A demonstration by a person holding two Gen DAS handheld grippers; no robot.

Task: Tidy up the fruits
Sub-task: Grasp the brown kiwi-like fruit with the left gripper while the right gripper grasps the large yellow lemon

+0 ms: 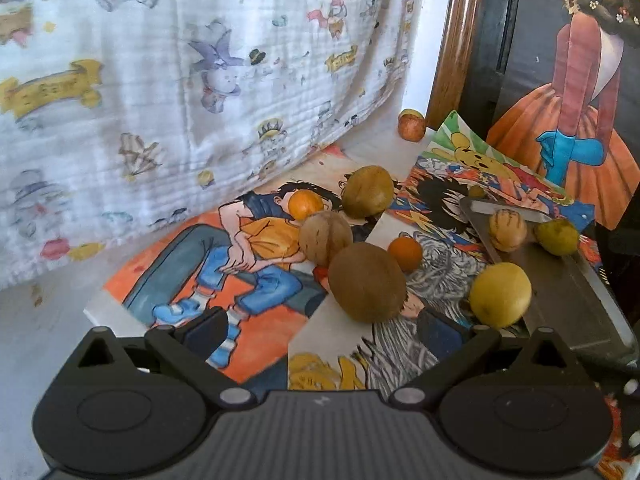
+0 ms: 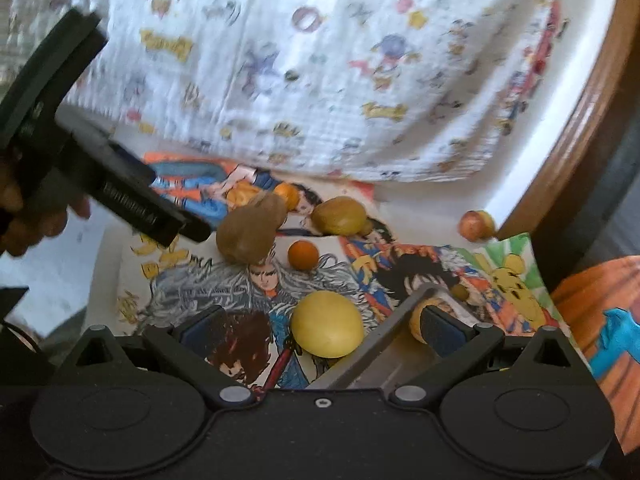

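Loose fruits lie on cartoon posters (image 1: 224, 264). In the left wrist view a big brown fruit (image 1: 366, 282) sits just ahead of my open left gripper (image 1: 322, 330), with a walnut-like fruit (image 1: 326, 238), two small oranges (image 1: 405, 254) and a yellow lemon (image 1: 500, 294) around it. My right gripper (image 2: 324, 327) is open, and the lemon (image 2: 327, 324) lies between its fingers, untouched. The right finger (image 2: 444, 326) is over a metal tray (image 2: 360, 360) and half hides a fruit (image 2: 416, 318). The left gripper (image 2: 180, 224) hovers beside the brown fruit (image 2: 250, 236).
The tray (image 1: 560, 280) holds a striped fruit (image 1: 508, 230) and a yellow-green one (image 1: 558, 236). A reddish fruit (image 1: 411, 125) rests by a wooden frame (image 1: 452, 52). A printed white cloth (image 1: 200, 80) hangs behind. A hand (image 2: 24, 216) holds the left gripper.
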